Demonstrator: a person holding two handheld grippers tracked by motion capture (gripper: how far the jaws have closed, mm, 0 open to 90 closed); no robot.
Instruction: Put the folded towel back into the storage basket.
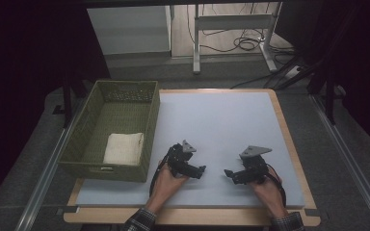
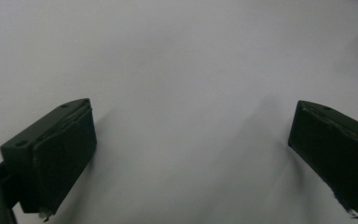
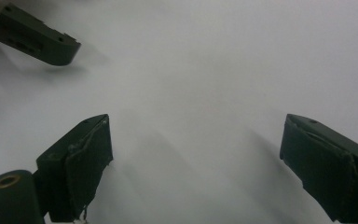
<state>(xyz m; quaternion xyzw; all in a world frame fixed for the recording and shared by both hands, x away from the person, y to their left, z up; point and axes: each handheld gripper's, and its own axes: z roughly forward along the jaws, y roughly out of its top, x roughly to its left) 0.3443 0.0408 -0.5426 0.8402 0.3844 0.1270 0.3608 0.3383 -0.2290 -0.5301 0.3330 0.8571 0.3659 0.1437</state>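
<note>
The room around the work area is dim, with dark curtains at both sides and grey carpet underfoot. Beyond the far edge stands one white-legged desk frame [image 1: 231, 29] with cables coiled on the floor beneath it.

One wooden table [image 1: 289, 139] carries a pale grey-white mat [image 1: 221, 125] that covers nearly all of its top.

At the table's left edge sits one olive woven basket [image 1: 147, 130], rectangular, with its long axis running from the near side to the far side. Inside it, at the near end, lies one folded cream towel [image 1: 123, 148], flat on the basket floor, its longer side also running near to far.

Two grippers rest low on the near part of the mat, each in one of the person's hands, plaid sleeves showing at the bottom edge. The left gripper [image 1: 201, 169] lies just right of the basket's near corner and points to the right, toward the other one. The right gripper [image 1: 228, 173] points left, so the two tips face each other across a small gap, near but apart.

In the left gripper view its two black jaws stand wide apart over bare mat, nothing between them. In the right gripper view the jaws are likewise spread wide and empty, and a jaw of the left gripper [image 3: 42, 39] shows at the upper left.
</note>
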